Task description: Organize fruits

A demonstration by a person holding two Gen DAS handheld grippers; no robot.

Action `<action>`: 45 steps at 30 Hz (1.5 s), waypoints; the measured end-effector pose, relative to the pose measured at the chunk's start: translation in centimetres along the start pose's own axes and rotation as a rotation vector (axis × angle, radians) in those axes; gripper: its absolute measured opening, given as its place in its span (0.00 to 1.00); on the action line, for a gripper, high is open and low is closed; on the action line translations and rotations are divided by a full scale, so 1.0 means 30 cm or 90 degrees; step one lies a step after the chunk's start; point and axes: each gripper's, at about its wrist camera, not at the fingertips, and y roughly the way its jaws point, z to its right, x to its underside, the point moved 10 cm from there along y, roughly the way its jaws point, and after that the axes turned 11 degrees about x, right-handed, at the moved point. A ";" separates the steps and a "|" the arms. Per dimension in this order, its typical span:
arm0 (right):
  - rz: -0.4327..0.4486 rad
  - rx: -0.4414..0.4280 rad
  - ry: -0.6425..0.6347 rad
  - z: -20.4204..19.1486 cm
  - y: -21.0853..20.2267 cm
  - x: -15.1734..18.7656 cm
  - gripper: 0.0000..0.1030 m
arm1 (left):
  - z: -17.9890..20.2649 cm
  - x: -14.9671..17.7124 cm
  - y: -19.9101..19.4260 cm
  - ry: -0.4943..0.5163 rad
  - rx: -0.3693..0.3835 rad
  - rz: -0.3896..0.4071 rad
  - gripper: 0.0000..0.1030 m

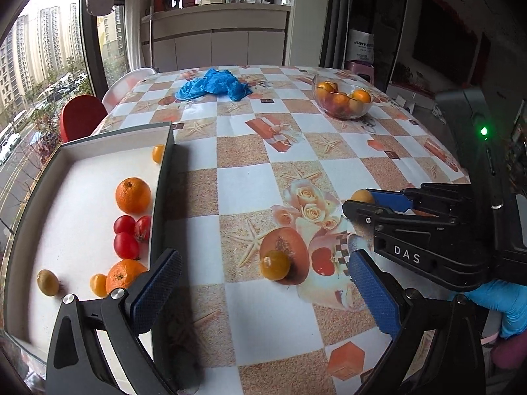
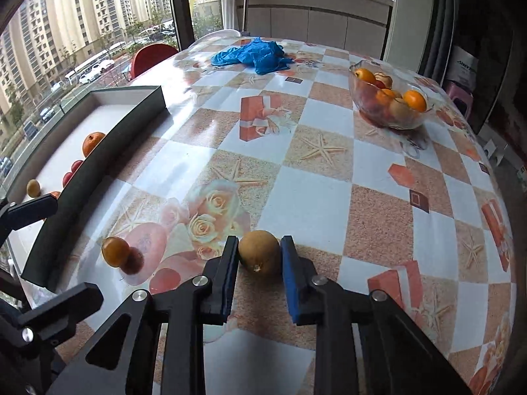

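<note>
The right gripper (image 2: 259,253) has its jaws clenched on a small yellow-brown fruit (image 2: 259,256), one pad against each side, with the fruit low over the worktop (image 2: 306,197); whether it is touching the surface cannot be told. The left gripper (image 1: 263,279) has its jaws released and wide, and a loose orange-yellow fruit (image 1: 275,265) lies on the worktop between them, slightly ahead of the pads. The white tray (image 1: 163,177), already holding oranges and small red fruits, sits just left of the left jaws; a glass bowl (image 2: 388,98) of fruit stands well ahead of the right jaws.

Hazards: the held fruit is round and gripped near the pad tips, so a tilt or a jolt could squeeze it forward and out. The loose fruit could roll if one pad meets it first. The tray wall is raised; a low carry could strike it.
</note>
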 end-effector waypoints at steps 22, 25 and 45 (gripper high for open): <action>0.010 -0.043 0.063 0.059 -0.177 -0.018 0.27 | 0.021 0.001 0.044 -0.078 0.066 -0.051 0.22; 0.020 -0.052 0.054 0.020 -0.209 -0.055 0.27 | -0.012 -0.046 -0.032 -0.086 0.066 -0.018 0.22; -0.007 -0.181 -0.086 -0.580 -0.209 -0.204 0.27 | -0.575 0.028 -0.226 -0.191 -0.135 0.028 0.22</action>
